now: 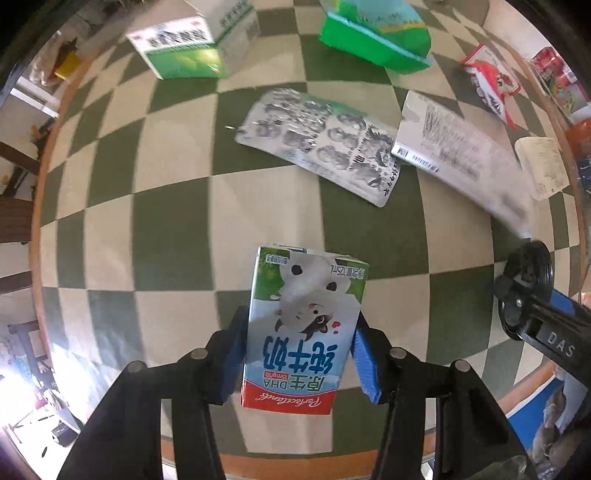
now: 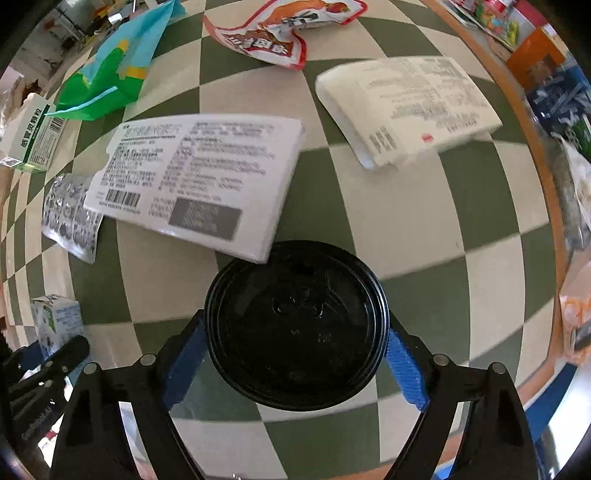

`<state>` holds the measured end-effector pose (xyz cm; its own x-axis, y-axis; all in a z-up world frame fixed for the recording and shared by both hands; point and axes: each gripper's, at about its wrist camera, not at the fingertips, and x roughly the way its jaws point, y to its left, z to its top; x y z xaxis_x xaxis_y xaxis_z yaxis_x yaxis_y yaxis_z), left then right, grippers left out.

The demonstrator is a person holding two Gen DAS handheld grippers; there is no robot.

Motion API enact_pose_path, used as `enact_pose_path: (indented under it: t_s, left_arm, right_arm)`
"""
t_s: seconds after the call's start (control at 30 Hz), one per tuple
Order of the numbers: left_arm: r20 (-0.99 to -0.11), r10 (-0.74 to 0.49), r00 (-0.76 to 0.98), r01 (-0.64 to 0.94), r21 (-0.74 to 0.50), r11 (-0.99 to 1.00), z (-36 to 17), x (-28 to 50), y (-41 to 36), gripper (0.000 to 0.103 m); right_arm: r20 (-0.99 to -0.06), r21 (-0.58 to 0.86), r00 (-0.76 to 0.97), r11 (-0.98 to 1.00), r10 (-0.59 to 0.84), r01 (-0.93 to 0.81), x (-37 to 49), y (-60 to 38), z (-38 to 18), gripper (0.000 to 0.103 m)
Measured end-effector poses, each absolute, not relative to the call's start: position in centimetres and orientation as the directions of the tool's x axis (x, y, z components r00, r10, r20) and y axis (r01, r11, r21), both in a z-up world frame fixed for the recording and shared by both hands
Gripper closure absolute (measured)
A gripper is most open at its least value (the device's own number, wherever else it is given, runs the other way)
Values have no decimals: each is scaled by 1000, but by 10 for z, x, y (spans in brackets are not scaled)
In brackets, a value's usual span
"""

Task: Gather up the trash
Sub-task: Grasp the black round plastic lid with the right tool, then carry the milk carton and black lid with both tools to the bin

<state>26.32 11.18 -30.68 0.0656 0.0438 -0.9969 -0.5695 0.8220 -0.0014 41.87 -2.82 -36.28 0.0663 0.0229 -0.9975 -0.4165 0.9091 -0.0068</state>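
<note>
A small milk carton [image 1: 303,332] with a cow print sits between the blue pads of my left gripper [image 1: 299,317], which is shut on its sides over the checkered tablecloth. The same carton [image 2: 57,321] shows at the left edge of the right wrist view. My right gripper [image 2: 295,326] points down around a round black lid [image 2: 295,325], and both blue pads touch its rim. In the left wrist view that lid [image 1: 532,258] shows at the tip of the right gripper [image 1: 524,291]. What lies under the lid is hidden.
On the green-and-cream cloth lie a silver blister pack [image 1: 321,147], a flat white medicine box [image 2: 199,177], a white pouch [image 2: 406,107], a red snack wrapper [image 2: 280,29], a green bag [image 1: 373,37] and a green-white box [image 1: 192,44]. The round table's wooden rim [image 2: 532,147] curves at the right.
</note>
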Motion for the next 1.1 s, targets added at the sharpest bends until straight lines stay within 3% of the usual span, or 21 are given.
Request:
enact_pose_path:
  t_s: [0.23, 0.43, 0.63, 0.83, 1.1]
  left_arm:
    - [-980, 79, 184, -580, -43, 814, -262, 232, 95, 55]
    - [-945, 47, 325, -567, -154, 809, -230, 142, 113, 55]
    - [-918, -63, 391, -547, -287, 787, -243, 38, 111, 55]
    - [-926, -220, 307, -603, -369, 707, -307, -44, 100, 55]
    - [-916, -360, 175, -702, -372, 607, -486, -67, 96, 55]
  right_arm:
    - [-990, 23, 116, 904, 80, -426, 357, -44, -324, 14]
    - [-969, 72, 184, 903, 163, -423, 275, -40, -277, 14]
    - [-954, 127, 204, 911, 221, -392, 159, -60, -254, 14]
    - [-976, 182, 42, 904, 214, -387, 61, -80, -307, 14]
    - [-974, 212, -153, 908, 167, -361, 2, -96, -463, 13]
